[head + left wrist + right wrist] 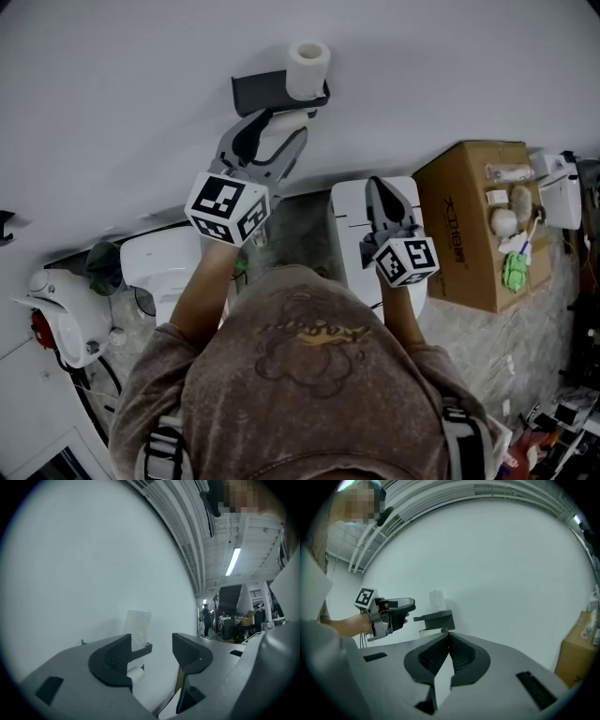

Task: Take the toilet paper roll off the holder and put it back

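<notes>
Head view: roll (307, 64) standing atop wall holder (262, 91); left gripper (286, 120) just below, jaws half apart, gripping nothing; right gripper (374, 181) jaws together, empty. Could tip loose roll off with a clumsy reach.

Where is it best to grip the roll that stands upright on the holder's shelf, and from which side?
Grip the roll by its curved sides at mid-height, coming from the front. It stands on end on the shelf with the wall behind it, so its left and right sides are likely the easiest to pinch.
</notes>
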{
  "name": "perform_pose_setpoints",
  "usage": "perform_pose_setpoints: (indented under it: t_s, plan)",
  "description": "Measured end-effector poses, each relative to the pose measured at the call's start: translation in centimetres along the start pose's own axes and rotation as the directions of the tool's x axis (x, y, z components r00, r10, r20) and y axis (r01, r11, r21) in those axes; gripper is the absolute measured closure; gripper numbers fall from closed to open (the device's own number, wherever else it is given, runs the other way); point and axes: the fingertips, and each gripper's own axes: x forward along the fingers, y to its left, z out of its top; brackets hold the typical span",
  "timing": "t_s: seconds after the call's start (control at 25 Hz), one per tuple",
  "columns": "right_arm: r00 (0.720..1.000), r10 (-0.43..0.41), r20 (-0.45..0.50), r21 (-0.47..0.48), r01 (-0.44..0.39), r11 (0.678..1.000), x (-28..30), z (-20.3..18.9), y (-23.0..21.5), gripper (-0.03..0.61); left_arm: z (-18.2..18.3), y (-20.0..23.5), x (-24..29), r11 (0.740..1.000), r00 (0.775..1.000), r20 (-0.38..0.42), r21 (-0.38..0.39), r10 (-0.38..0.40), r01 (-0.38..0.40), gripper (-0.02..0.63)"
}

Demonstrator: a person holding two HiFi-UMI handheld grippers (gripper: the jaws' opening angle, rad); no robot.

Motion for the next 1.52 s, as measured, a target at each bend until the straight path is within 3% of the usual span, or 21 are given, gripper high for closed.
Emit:
perform_pose_setpoints:
  t_s: [0.16, 0.36, 1.12, 1.32, 1.52]
  plan:
    - [1.0, -0.009, 0.001, -0.002, 0.009, 1.0, -0.4, 0.0, -0.4, 0.58, 1.4, 0.9, 2.0, 1.0, 1.0, 0.005, 0.025, 0.016, -0.016, 0.244]
    - [1.0, -0.027, -0.002, 0.0, 0.027, 1.0, -0.9, 0.0, -1.2, 0.58, 2.6, 1.9, 4.6, 0.998, 0.999, -0.007, 0.06, 0.037, -0.036, 0.213]
    - [0.996, -0.094, 0.006, 0.016, 0.094, 0.995, -2.8, -0.4, -3.8, 0.58, 2.8, 4.1, 10.2, 0.988, 0.987, -0.106, 0.109, 0.124, -0.113, 0.222]
    - [0.995, -0.096, 0.003, 0.016, 0.096, 0.995, -3.1, -0.3, -4.0, 0.58, 2.8, 4.7, 10.3, 0.984, 0.984, -0.1, 0.111, 0.149, -0.138, 0.308]
    - [0.995, -0.098, -0.005, 0.01, 0.098, 0.995, -3.1, -0.5, -4.1, 0.58, 3.0, 4.8, 10.5, 0.986, 0.988, -0.1, 0.127, 0.117, -0.104, 0.316]
